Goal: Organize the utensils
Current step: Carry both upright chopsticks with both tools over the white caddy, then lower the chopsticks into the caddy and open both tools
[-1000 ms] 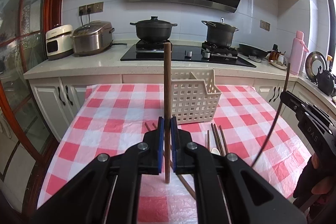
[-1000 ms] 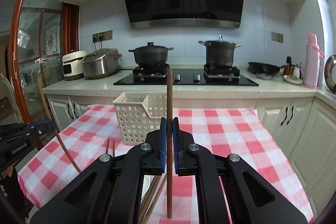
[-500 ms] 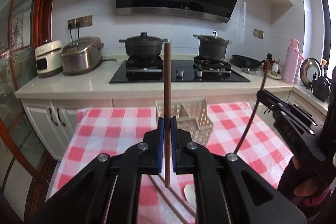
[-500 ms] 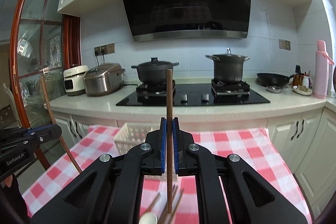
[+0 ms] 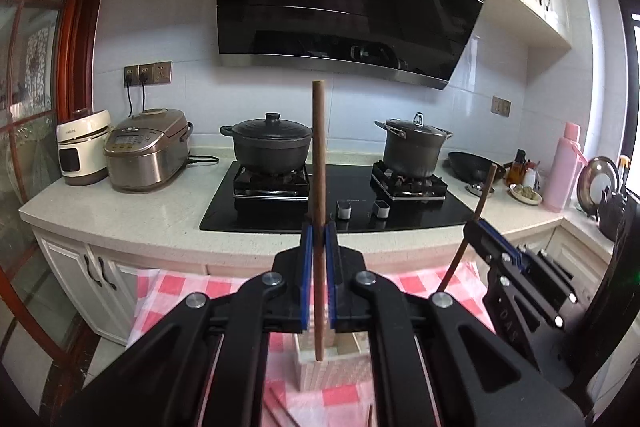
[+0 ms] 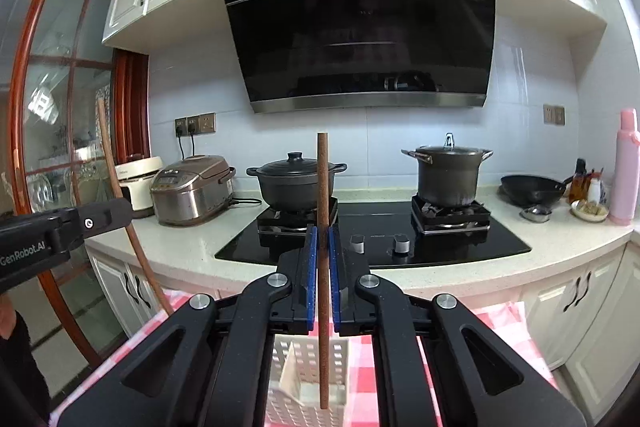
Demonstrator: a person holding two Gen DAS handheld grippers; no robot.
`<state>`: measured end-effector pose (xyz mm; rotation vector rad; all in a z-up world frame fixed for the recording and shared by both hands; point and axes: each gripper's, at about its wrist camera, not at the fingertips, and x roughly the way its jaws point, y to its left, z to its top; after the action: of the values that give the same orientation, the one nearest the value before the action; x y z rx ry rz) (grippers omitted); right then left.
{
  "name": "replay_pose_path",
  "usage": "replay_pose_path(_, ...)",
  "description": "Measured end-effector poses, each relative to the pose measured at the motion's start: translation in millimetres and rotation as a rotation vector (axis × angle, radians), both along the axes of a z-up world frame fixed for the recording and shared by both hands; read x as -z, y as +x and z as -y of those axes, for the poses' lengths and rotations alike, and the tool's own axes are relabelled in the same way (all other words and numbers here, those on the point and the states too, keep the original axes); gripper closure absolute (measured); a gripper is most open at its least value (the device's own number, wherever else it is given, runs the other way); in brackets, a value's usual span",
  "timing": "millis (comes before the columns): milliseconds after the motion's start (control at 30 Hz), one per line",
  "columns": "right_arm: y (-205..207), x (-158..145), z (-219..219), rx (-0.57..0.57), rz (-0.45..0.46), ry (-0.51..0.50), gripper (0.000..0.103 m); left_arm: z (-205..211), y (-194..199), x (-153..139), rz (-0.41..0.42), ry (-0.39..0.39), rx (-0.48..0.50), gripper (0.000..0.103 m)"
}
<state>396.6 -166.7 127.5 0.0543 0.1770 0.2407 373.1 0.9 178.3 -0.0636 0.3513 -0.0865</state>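
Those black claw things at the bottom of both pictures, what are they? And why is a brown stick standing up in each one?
They are grabbers that a person holds, one in each hand, each with a tiny camera looking out over its two fingers. One picture comes from the left gripper, the other from the right gripper. Each is squeezed shut on one brown chopstick, held upright. The right one has its own chopstick. From each camera you can also spot the other grabber off to the side. Below them stands a white basket on a table with a red checked cloth. More chopsticks lie on it. Behind is the stove with two pots.
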Motion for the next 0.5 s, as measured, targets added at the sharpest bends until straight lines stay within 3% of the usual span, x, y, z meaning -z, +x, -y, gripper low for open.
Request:
replay_pose_path(233,35,25,-8,-0.029,-0.072,0.012,0.097,-2,48,21,-0.063,-0.025,0.008,0.097)
replay_pose_path(500,63,75,-12,-0.071,-0.230,0.006,0.097,-5,84,91,-0.244,-0.051,0.067,0.097)
